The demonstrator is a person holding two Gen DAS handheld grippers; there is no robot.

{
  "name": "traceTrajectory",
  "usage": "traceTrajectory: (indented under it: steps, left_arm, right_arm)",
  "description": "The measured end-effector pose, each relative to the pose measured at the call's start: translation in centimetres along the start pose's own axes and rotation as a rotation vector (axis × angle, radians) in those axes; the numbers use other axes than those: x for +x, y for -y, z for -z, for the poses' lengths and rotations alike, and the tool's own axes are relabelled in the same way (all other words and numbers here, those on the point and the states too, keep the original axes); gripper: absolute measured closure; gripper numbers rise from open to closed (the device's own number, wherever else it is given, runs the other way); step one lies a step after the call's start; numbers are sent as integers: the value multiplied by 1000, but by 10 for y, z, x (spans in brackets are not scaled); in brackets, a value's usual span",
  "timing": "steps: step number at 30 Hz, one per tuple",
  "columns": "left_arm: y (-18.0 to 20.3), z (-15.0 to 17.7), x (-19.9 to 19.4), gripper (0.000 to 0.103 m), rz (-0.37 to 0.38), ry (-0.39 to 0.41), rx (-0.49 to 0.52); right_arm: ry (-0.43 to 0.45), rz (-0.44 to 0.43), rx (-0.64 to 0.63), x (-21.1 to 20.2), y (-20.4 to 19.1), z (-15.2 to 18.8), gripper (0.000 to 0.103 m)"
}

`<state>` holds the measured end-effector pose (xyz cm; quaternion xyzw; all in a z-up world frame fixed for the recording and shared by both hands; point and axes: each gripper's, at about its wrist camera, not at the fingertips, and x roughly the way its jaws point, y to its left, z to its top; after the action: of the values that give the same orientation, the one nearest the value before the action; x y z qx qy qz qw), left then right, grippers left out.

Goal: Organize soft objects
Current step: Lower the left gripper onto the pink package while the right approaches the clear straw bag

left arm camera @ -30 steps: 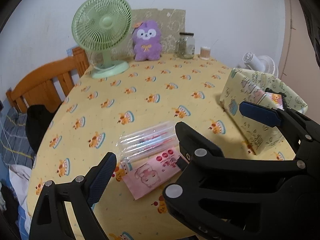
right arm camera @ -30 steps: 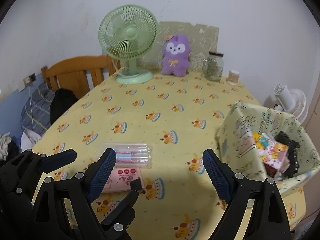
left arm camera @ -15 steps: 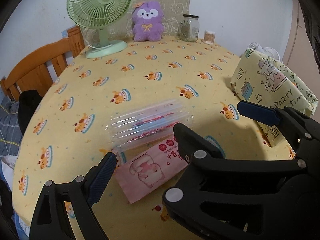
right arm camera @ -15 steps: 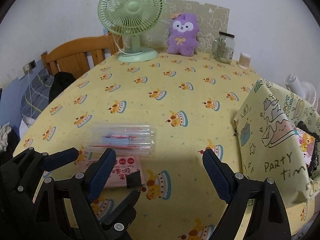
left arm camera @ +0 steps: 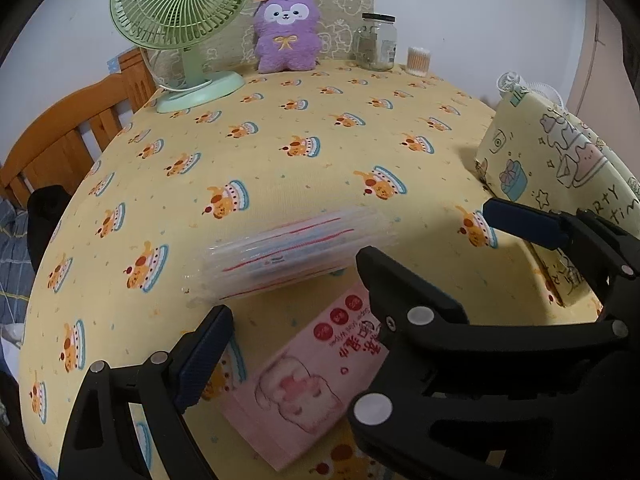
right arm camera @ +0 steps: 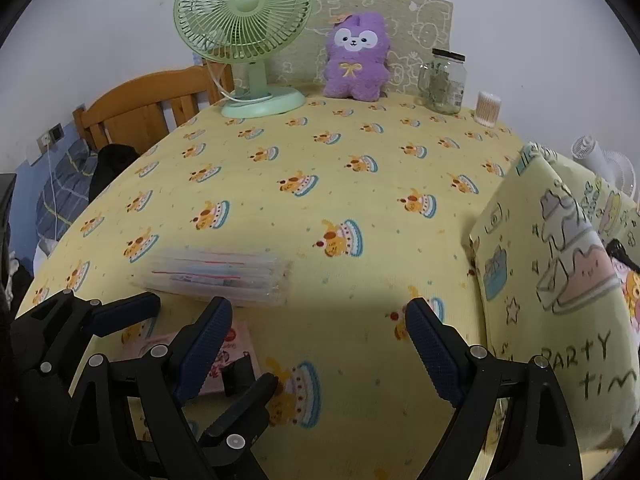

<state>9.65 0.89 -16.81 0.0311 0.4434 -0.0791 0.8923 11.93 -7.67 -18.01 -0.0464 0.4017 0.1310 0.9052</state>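
A pink tissue pack (left arm camera: 316, 380) lies flat on the yellow tablecloth (left arm camera: 304, 128) near the front edge. A clear plastic packet (left arm camera: 296, 256) with red and blue stripes lies just behind it. My left gripper (left arm camera: 352, 284) is open, low over the pink pack. My right gripper (right arm camera: 320, 344) is open and empty, to the right of both packs; the clear packet (right arm camera: 216, 276) and the pink pack (right arm camera: 224, 356) show at its left finger. A patterned fabric storage bag (right arm camera: 560, 280) stands at the right. A purple plush toy (left arm camera: 286, 30) sits at the far edge.
A green desk fan (left arm camera: 184, 28) stands at the back left. A glass jar (left arm camera: 376, 42) and a cotton swab tub (left arm camera: 419, 61) stand at the back right. A wooden chair (left arm camera: 68, 136) is at the left, and a white fan (right arm camera: 600, 160) is beyond the bag.
Both grippers have moved down and forward toward the table. The packs now sit closer and larger in both views. Both grippers stay open.
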Motion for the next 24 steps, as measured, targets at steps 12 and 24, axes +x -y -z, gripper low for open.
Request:
traceTrajectory:
  steps: [12,24]
  left_arm:
    - [-8,11,-7,9,-13,7,-1]
    - [-6,22,-23,53,9,40,0]
  right_arm:
    - [-8,-54,-70,6,-17,-3,13]
    - [-12,-50,-67,-4,-23,8,13]
